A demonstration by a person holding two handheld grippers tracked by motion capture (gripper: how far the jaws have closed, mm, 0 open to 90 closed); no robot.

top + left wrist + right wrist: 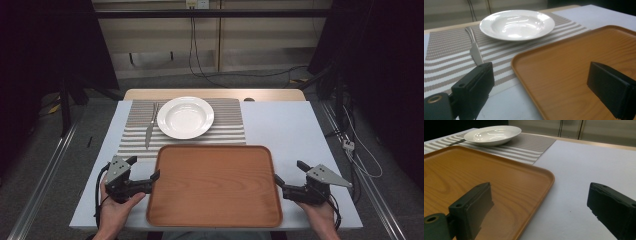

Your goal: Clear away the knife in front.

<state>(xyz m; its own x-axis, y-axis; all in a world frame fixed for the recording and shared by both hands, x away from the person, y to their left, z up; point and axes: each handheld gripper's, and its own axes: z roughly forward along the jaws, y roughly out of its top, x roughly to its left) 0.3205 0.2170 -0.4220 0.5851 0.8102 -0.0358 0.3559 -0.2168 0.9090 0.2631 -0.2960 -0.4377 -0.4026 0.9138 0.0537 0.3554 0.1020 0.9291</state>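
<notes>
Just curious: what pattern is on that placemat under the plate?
Brown and white stripes on the placemat, clearest in the left gripper view.

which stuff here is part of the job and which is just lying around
In the job: wooden tray, left gripper and right gripper, both open astride its side rims.

Lying about: white plate, knife, fork, striped placemat.

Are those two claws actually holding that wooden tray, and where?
No. Both the left gripper and right gripper are open, straddling the tray edges without clamping.
</notes>
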